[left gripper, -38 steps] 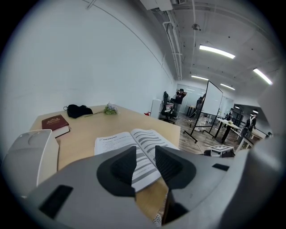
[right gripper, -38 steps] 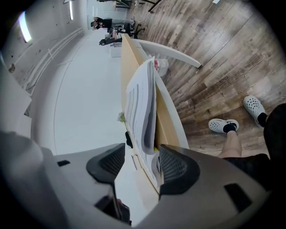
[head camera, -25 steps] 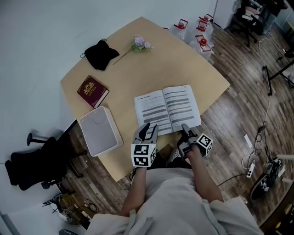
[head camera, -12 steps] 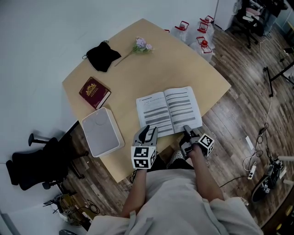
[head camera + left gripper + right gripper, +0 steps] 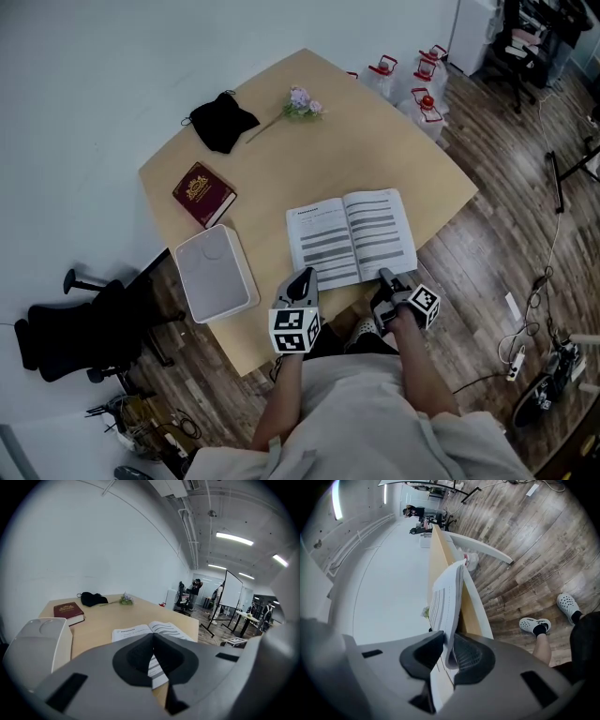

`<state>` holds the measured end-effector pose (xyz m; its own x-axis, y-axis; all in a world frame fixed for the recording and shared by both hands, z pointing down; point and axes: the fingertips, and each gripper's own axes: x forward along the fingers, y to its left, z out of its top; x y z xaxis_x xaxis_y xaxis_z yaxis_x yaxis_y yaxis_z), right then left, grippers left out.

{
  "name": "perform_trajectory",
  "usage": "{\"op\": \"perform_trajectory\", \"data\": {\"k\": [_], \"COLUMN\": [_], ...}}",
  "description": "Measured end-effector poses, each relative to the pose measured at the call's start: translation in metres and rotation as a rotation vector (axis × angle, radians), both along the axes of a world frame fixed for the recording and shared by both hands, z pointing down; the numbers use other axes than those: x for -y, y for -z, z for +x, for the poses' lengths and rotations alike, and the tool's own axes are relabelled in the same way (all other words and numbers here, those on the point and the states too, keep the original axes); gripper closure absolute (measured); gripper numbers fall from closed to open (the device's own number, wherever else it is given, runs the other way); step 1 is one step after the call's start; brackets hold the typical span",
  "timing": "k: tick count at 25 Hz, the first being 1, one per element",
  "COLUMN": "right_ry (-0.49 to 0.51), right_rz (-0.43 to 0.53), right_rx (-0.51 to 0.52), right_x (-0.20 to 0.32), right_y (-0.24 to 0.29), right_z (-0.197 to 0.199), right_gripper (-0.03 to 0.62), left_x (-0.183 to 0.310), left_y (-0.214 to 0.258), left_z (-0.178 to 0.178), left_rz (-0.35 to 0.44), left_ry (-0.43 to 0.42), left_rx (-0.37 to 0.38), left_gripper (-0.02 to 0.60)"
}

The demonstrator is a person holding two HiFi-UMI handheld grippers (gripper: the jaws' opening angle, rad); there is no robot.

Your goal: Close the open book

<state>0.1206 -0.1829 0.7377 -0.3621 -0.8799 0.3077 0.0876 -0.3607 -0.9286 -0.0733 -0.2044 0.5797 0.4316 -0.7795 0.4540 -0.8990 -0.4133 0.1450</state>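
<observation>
The open book (image 5: 352, 239) lies flat near the front edge of the tan table (image 5: 281, 169), its printed pages facing up. My left gripper (image 5: 302, 281) sits at the book's near left corner. Its jaws have just closed and I see nothing between them; in the left gripper view, the left gripper (image 5: 152, 637) has the book (image 5: 140, 631) just beyond its tips. My right gripper (image 5: 386, 278) is at the near right corner. Its jaws have just been closing, and the right gripper (image 5: 447, 641) now pinches the book's right-hand pages (image 5: 445, 597).
A dark red book (image 5: 203, 194) and a white lidded box (image 5: 217, 272) lie left of the open book. A black cloth (image 5: 223, 122) and a flower sprig (image 5: 302, 101) are at the far edge. Red-capped jugs (image 5: 412, 80) stand on the floor, with a black chair (image 5: 84, 323) at left.
The left jaws went from wide open to shut. The right jaws narrowed onto the book's near right edge. Both hands stayed at the book's near corners.
</observation>
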Motion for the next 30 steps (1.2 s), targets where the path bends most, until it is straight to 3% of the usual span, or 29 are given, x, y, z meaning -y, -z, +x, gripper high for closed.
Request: {"op": "perform_trajectory", "data": {"k": [9,18,24,30], "right_ry": [0.032,0.139,0.176,0.158], "right_rz": [0.052,0.075,0.043,-0.020], "right_rx": [-0.038,-0.223,-0.362,-0.380], "right_x": [0.004,0.007,0.009,0.007], "right_y": [0.012,0.025,0.027,0.022], "right_z": [-0.002,-0.004,-0.005,-0.001], "right_gripper": [0.542,0.565,0.566,0.566], "left_x": [-0.004,-0.008,-0.008,-0.011], "left_y": [-0.003,-0.010,-0.009,-0.006], "left_z": [-0.002,-0.010,-0.014,-0.015], "left_rz": [-0.022,-0.023,-0.015,-0.010], "left_ry": [0.012,0.072,0.088,0.089], "left_rx": [-0.016,0.037,0.043,0.040], "left_gripper": [0.560,0.560,0.560,0.558]}}
